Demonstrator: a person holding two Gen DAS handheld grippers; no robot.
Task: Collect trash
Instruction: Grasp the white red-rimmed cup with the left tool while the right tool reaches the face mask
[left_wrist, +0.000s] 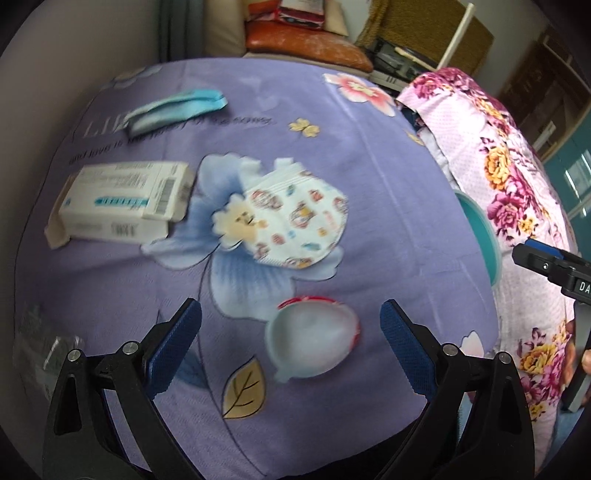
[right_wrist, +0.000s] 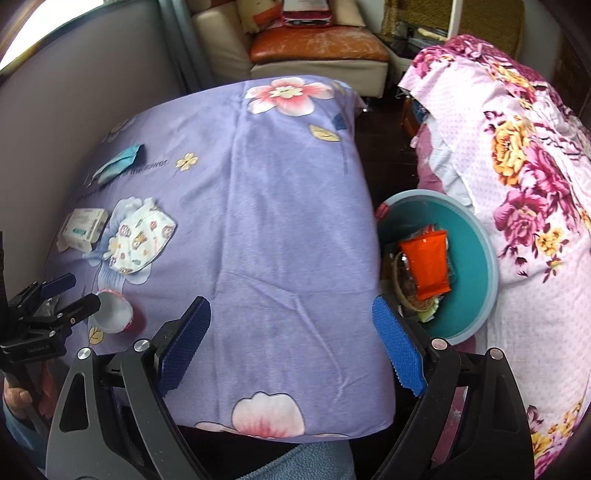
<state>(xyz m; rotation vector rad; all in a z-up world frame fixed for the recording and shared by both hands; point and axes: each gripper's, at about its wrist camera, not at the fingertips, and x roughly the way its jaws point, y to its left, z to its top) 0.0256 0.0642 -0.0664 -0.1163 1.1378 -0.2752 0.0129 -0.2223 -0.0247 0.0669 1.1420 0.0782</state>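
Both claws, left claw (left_wrist: 290, 347) and right claw (right_wrist: 291, 343), gape empty; teal bin (right_wrist: 476, 258) holds an orange packet (right_wrist: 428, 262).

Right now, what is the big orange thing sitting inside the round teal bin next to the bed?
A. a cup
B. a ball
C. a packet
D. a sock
C: in the right wrist view a flat orange packet lies inside the teal bin, on top of other rubbish.

Box (left_wrist: 122, 206) print blurred; bin (left_wrist: 484, 236) perhaps half-hidden.
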